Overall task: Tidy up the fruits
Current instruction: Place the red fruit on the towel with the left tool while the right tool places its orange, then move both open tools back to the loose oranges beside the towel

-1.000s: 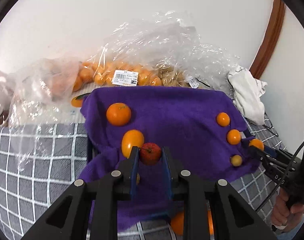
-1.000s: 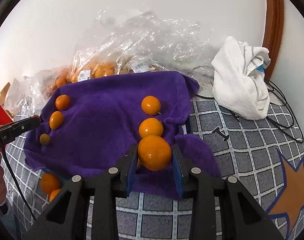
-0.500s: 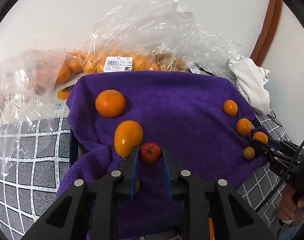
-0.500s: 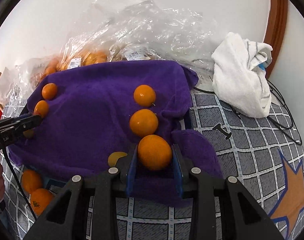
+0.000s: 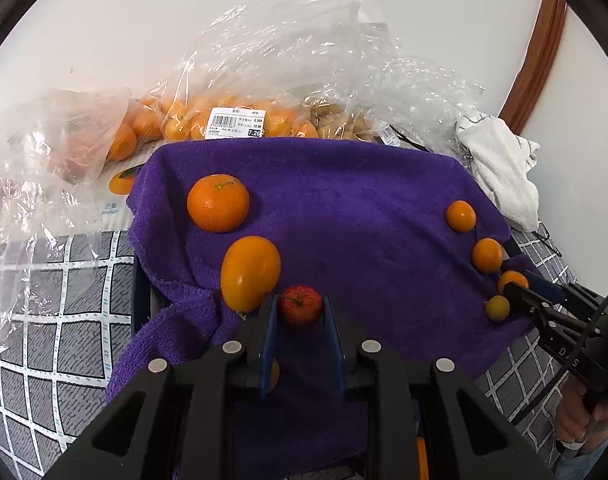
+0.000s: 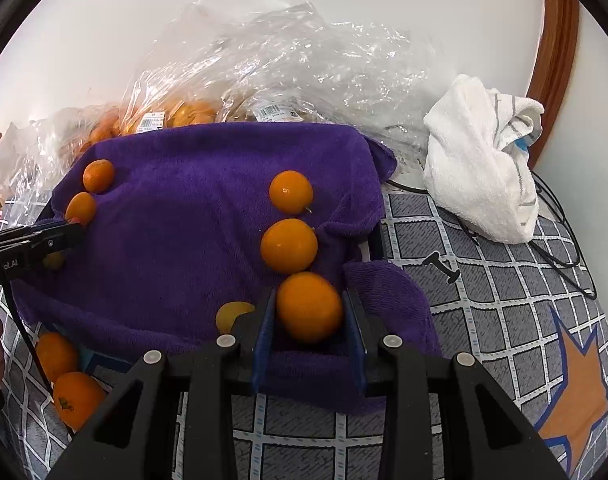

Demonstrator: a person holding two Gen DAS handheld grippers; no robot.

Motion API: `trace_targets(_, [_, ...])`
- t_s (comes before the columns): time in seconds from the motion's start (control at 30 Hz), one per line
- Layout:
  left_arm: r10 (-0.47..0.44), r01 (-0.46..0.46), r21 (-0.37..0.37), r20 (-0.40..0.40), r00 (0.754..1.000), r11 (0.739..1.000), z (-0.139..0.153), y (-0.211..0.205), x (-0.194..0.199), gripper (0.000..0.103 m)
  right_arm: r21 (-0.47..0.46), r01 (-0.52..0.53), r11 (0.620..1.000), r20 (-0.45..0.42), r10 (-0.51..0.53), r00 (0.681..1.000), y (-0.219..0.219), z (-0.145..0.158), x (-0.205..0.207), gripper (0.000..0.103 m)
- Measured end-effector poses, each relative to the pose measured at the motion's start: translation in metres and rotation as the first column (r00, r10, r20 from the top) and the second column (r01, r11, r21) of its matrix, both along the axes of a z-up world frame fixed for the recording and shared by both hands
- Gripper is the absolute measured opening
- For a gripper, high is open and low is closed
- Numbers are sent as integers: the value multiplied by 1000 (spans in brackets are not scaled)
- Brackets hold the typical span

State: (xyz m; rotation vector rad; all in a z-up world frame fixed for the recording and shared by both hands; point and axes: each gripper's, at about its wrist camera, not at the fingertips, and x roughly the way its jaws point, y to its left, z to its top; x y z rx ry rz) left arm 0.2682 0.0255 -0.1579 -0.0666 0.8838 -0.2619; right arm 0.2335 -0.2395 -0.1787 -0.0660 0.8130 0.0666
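Purple towel (image 5: 364, 216), left wrist view: a small red fruit (image 5: 300, 305) is clamped in the left gripper (image 5: 299, 312) beside an oval orange fruit (image 5: 249, 272), which could be nudged and rolled on release. Right wrist view: an orange (image 6: 308, 307) is clamped in the right gripper (image 6: 308, 314) at the towel's edge, from which it could roll off.

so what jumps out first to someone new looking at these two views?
The purple towel fills the middle of both views, with orange fruits lined along its two sides. The left gripper is closed on a small red fruit at the towel's near edge; the right gripper clamps a large orange. Crinkled clear produce bags pile up behind.
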Motion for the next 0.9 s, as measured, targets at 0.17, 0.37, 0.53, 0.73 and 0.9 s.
trace_targets(0.17, [-4, 4, -8, -3, 1000, 1000, 0, 0, 0, 22, -26, -13, 1000, 20, 13, 1000, 2, 6, -9, 45])
trace_targets(0.37, [-24, 24, -23, -4, 1000, 999, 1, -2, -1, 25, -51, -22, 998, 46, 24, 999, 7, 14, -22, 50])
trace_targets(0.53, [-39, 40, -39, 32, 999, 998, 8, -3, -7, 35, -41, -31, 999, 63, 33, 997, 11, 19, -32, 50])
trace_targets(0.73, [-32, 36, -74, 57, 998, 997, 14, 2, -10, 35, -24, 0, 1000, 92, 2, 996, 10, 24, -43, 50])
trace_targets(0.9, [-20, 27, -96, 73, 997, 995, 18, 8, -10, 35, 49, -8, 999, 48, 6, 999, 8, 23, -46, 50])
